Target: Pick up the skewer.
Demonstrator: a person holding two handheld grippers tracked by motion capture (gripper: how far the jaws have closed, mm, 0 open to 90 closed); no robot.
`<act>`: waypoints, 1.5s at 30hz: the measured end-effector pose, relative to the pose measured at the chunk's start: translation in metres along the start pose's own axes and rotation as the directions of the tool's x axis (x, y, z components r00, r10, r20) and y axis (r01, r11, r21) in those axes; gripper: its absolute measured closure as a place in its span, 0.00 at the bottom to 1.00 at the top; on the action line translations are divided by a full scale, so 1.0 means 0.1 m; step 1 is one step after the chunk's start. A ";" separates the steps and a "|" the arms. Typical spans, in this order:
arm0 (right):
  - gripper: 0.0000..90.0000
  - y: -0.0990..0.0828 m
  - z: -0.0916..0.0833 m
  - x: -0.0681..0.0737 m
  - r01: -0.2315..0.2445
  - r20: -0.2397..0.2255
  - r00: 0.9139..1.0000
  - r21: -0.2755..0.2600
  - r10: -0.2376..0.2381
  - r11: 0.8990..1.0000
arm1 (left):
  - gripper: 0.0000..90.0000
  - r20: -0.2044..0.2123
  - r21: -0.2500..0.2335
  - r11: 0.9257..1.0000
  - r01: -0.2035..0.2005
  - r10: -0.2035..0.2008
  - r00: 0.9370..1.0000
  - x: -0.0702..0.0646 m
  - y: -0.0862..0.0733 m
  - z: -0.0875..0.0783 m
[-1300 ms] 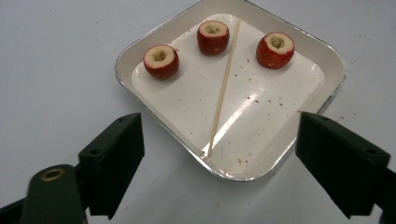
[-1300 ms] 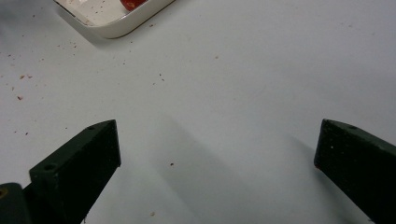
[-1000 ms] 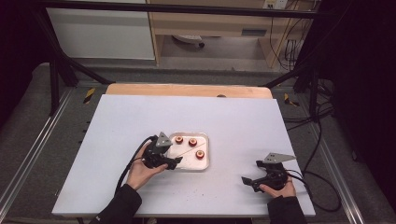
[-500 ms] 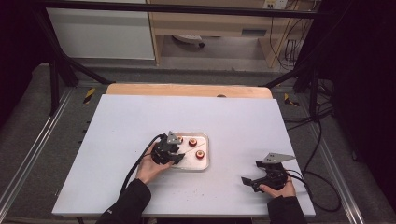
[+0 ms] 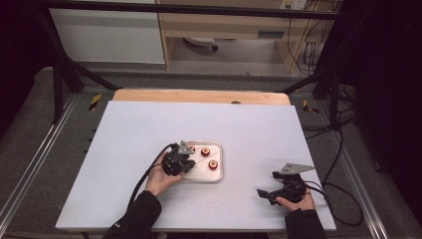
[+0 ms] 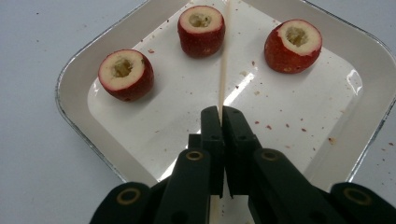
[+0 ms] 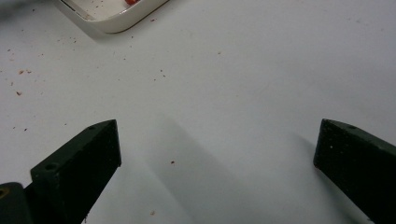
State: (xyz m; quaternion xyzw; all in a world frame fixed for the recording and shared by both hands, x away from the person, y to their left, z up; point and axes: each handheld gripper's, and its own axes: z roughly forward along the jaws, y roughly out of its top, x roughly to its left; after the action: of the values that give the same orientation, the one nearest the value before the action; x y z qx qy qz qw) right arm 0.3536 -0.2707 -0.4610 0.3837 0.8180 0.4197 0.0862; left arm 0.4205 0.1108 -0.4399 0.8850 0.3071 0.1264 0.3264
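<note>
The left gripper point(image 6: 222, 112) sits low over the near edge of the tray point(image 6: 74, 74), and its jaws have just been closing; in the left gripper view they now stand pressed together on a thin pale skewer point(image 6: 223, 70) that runs straight out from between them across the tray's white floor and passes beyond the far rim. Three cored red fruits stand upright on that floor, each with its hollowed pale top facing up: the left fruit point(image 6: 125, 74) lies well to the left of the skewer, the middle fruit point(image 6: 201, 30) stands just beside it on the left near the far rim, and the right fruit point(image 6: 293, 45) stands to the skewer's right. Small red crumbs speckle the tray floor. In the high view the tray point(image 5: 219, 169) lies near the middle of the table point(image 5: 249, 129), with the left gripper point(image 5: 185, 162) over its left part and the left hand point(image 5: 160, 180) behind it. The right gripper point(image 5: 262, 192) rests on the table well apart from the tray, toward the near right corner, held by the right hand point(image 5: 296, 200). In the right gripper view its jaws stand wide apart with only bare table point(image 7: 243, 70) between them, and a corner of the tray point(image 7: 116, 18) shows at the top left.
</note>
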 end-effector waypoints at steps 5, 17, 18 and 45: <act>0.01 0.00 0.00 0.00 0.001 0.000 1.000 0.002 -0.001 1.000 | 0.98 0.002 0.002 1.000 -0.029 0.029 1.000 -0.02 0.00 -0.01; 0.01 0.00 0.00 0.00 0.004 0.001 1.000 0.001 -0.004 1.000 | 0.98 0.007 -0.033 0.998 -0.050 0.050 0.999 -0.05 -0.01 -0.09; 0.01 0.00 0.00 0.00 0.004 0.001 1.000 0.000 -0.004 1.000 | 0.98 0.007 -0.033 0.998 -0.050 0.050 0.999 -0.05 -0.01 -0.09; 0.02 0.27 0.07 0.30 0.177 0.071 0.981 0.057 -0.181 0.983 | 0.98 0.065 -0.062 0.992 -0.106 0.110 0.992 -0.35 -0.02 -0.48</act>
State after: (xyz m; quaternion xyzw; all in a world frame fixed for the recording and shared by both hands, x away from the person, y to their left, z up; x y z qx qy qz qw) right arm 0.3512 -0.2357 -0.4402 0.3261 0.8558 0.3746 0.1447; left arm 0.3721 0.1143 -0.4052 0.8942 0.2437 0.1226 0.3551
